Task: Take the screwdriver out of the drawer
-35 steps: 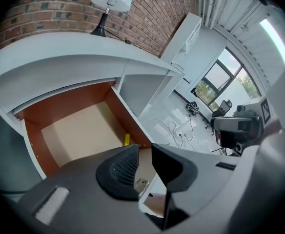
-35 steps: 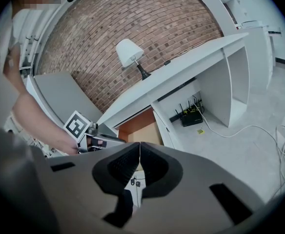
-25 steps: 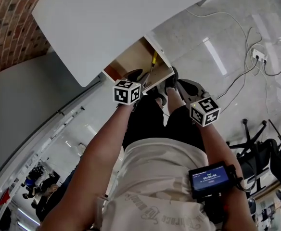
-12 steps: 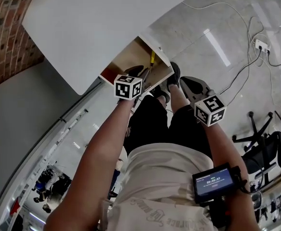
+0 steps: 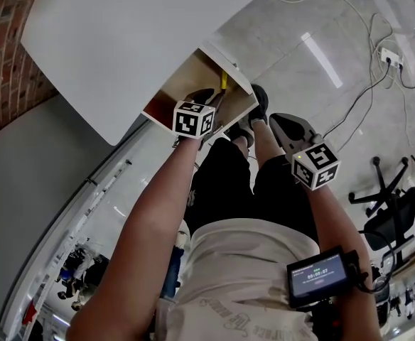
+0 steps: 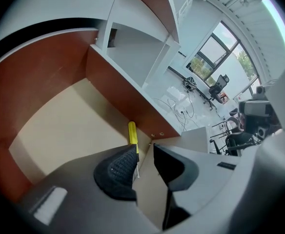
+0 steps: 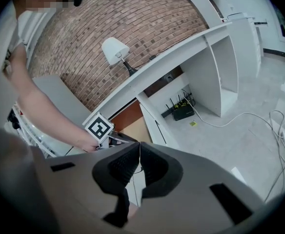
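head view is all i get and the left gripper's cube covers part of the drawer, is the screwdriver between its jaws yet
Observer: Not gripped. In the left gripper view, the left gripper has its jaws apart and closing, with the pads pressing on nothing. The screwdriver shows its yellow handle just past the tips, and its thin shaft runs into the gap.
Operator: and the right one, holding anything
Observer: No. The right gripper view shows the right gripper with its jaws together and nothing between them, outside the drawer.

Pale short-sleeved T-shirt with faded grey lettering, black shorts, dark shoes, black screen unit with blue display on right forearm
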Demonstrator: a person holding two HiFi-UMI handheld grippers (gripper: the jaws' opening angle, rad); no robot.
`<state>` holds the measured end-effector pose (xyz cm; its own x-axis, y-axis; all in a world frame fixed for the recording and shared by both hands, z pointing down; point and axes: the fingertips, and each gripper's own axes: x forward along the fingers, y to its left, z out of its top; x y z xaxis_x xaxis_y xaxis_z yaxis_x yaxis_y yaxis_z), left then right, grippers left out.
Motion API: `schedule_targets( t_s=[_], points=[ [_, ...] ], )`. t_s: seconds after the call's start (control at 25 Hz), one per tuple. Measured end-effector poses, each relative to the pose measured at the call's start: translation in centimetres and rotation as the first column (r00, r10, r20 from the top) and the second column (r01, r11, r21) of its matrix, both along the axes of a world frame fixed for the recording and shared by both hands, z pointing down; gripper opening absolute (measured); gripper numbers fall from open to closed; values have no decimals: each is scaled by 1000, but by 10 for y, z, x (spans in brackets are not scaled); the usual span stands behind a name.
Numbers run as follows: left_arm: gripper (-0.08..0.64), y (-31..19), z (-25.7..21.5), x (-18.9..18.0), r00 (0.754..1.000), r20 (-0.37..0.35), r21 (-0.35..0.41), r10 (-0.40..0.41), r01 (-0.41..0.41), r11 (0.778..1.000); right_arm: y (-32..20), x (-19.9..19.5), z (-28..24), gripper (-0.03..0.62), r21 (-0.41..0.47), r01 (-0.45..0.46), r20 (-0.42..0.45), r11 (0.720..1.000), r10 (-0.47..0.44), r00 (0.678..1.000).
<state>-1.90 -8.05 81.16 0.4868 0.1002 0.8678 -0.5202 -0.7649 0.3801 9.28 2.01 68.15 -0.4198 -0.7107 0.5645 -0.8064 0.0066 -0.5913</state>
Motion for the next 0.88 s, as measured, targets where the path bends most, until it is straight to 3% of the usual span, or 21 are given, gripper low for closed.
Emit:
schedule_targets(
  t_s=[0.88],
  points=[
    [138,-15,46,34,994,88,55,60,-65,996,29,14,17,6,-48,-70,7,996,70,998]
  ],
)
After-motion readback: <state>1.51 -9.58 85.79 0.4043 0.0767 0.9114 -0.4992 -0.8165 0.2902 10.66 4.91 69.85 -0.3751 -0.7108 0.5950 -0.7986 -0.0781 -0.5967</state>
